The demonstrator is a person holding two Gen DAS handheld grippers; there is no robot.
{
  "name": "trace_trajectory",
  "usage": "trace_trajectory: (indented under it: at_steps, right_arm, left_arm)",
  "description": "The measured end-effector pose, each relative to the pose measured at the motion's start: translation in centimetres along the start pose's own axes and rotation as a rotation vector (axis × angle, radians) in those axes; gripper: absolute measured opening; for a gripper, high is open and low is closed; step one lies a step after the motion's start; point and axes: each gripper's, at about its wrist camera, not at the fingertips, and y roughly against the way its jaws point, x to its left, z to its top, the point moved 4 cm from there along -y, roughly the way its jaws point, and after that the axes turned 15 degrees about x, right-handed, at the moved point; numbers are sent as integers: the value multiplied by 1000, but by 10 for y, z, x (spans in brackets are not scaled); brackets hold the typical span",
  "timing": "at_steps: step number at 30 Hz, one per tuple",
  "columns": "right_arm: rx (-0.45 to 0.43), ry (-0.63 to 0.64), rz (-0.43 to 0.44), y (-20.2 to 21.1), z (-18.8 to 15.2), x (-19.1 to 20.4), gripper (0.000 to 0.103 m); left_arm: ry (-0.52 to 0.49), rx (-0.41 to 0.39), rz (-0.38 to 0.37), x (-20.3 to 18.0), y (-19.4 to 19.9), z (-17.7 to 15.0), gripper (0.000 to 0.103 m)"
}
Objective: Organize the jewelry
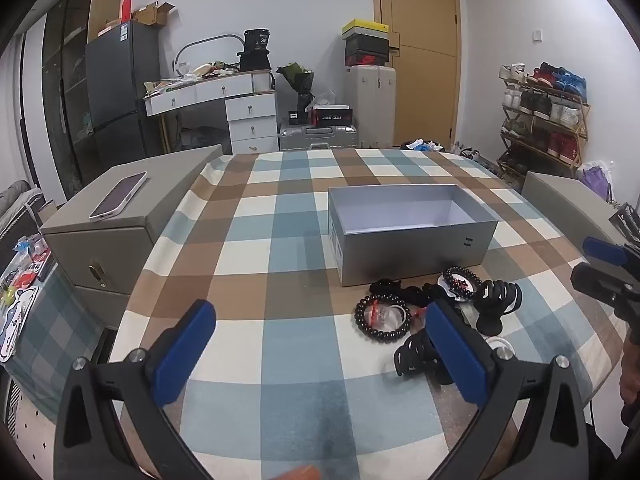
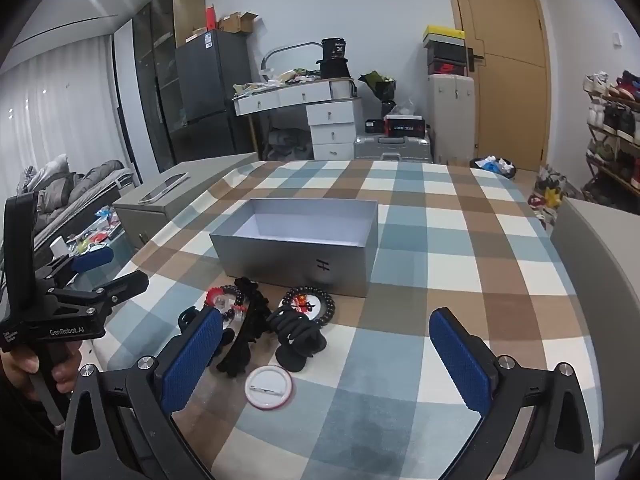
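1. Left gripper [image 1: 320, 344]: jaws spread wide, nothing between them, held above the near part of the checked tablecloth [image 1: 280, 216]. Its right finger overlaps a black claw clip [image 1: 416, 354] in the left wrist view; contact cannot be judged.
2. Right gripper [image 2: 326, 350]: jaws also spread wide, holding nothing, hovering over the near right of the table. A white round badge [image 2: 269, 387] lies on the cloth between its fingers in the right wrist view.
3. Grey open box [image 1: 408, 226]: sits at the middle of the table, far side of the jewelry pile, lid off; what shows of the inside is bare white.
4. Jewelry cluster lies just near of the box's front wall, none of it in the box:
   - dark bead bracelet [image 1: 382, 320], left side of the pile;
   - second bead bracelet [image 1: 464, 280] with a red charm, closer to the box;
   - black hair claw [image 1: 498, 304] standing at the right of the pile;
   - black scrunchie-like band [image 2: 246, 332] running near to far through the middle.
5. Phone [image 1: 119, 195] lies flat on a grey cabinet [image 1: 120, 236] to the left of the table.
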Motion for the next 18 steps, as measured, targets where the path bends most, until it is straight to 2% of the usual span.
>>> trace_trajectory:
  at_steps: [18]
  right_arm:
    - [41,-7,-31,-7,-2,-3,103]
  left_arm:
    - [19,2,-12,2,-3,-1,102]
